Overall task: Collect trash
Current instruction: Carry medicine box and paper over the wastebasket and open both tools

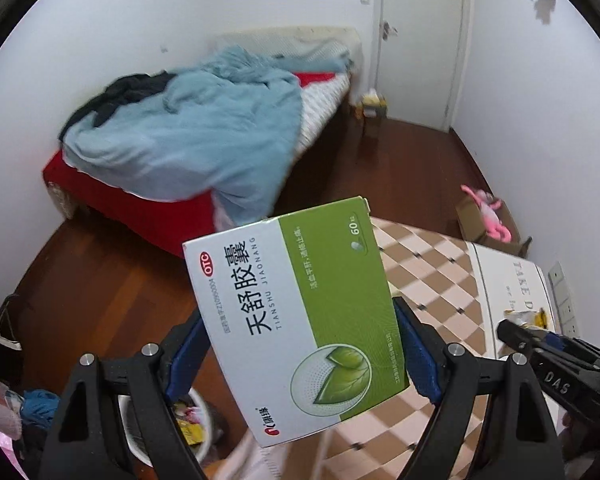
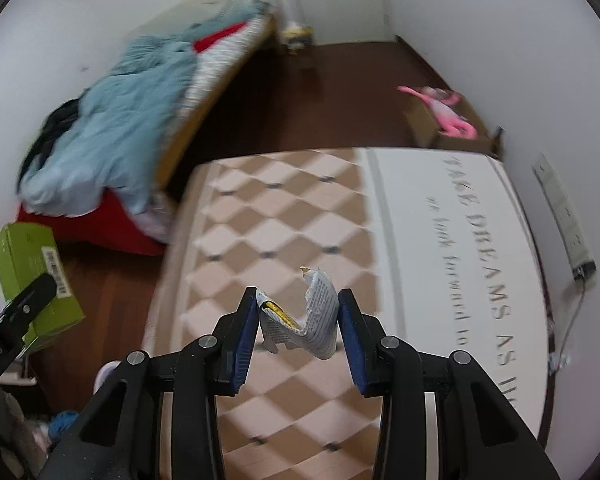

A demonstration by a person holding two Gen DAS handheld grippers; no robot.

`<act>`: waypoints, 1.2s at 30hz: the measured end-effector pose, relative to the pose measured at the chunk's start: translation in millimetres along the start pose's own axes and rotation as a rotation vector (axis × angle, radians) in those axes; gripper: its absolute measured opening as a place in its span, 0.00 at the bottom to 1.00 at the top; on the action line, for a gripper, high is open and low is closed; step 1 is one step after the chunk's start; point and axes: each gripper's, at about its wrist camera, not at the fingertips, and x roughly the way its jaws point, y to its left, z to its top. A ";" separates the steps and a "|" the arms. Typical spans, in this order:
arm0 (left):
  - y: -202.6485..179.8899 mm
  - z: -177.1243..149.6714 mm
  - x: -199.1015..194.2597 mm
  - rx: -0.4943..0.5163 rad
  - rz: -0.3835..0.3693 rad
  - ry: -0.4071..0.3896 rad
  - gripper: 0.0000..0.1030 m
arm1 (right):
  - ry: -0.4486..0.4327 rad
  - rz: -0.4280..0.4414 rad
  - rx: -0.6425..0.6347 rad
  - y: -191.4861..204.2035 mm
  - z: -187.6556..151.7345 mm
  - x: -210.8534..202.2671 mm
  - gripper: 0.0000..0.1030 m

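We are holding a white and green medicine box (image 1: 296, 320) in our left gripper (image 1: 300, 348), its blue pads (image 1: 416, 356) pressing on the box's two long edges so the jaws are standing wide around it, and the box is tilting up off the table with its printed face toward the left wrist camera; in the right wrist view the same box is showing at the far left edge, gripped by the black finger of that gripper. In our right gripper (image 2: 298, 332) we are pinching a crumpled scrap of printed paper (image 2: 316, 320) with a bit of yellow wrapper tucked in its fold, the blue pads (image 2: 246, 340) squeezing it from both sides and the scrap sticking up above the fingertips. Both pieces of trash are hanging in the air over the table (image 2: 284, 216), which is wearing a cloth of tan and cream diamonds with a white band carrying dark lettering. Beyond the table we are seeing a bed (image 1: 140, 204) with a red sheet and a rumpled light blue blanket (image 1: 192, 132), a dark wooden floor (image 1: 412, 160), and a cardboard box (image 1: 480, 220) by the wall with a pink toy (image 1: 492, 212) lying across it
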 end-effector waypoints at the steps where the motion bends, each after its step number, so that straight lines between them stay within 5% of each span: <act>1: 11.2 -0.4 -7.1 -0.004 0.010 -0.010 0.81 | -0.006 0.014 -0.015 12.4 -1.6 -5.4 0.40; 10: 130.8 -34.8 -43.2 -0.065 0.147 -0.027 0.81 | 0.006 0.174 -0.181 164.2 -39.9 -26.0 0.40; 20: 264.8 -134.8 18.4 -0.258 0.257 0.227 0.81 | 0.183 0.275 -0.320 309.9 -122.6 44.4 0.40; 27: 310.4 -188.4 89.7 -0.364 0.185 0.406 0.81 | 0.378 0.260 -0.412 375.0 -194.8 138.4 0.40; 36: 331.8 -212.0 151.8 -0.486 0.075 0.541 0.84 | 0.516 0.208 -0.454 392.5 -234.3 218.9 0.40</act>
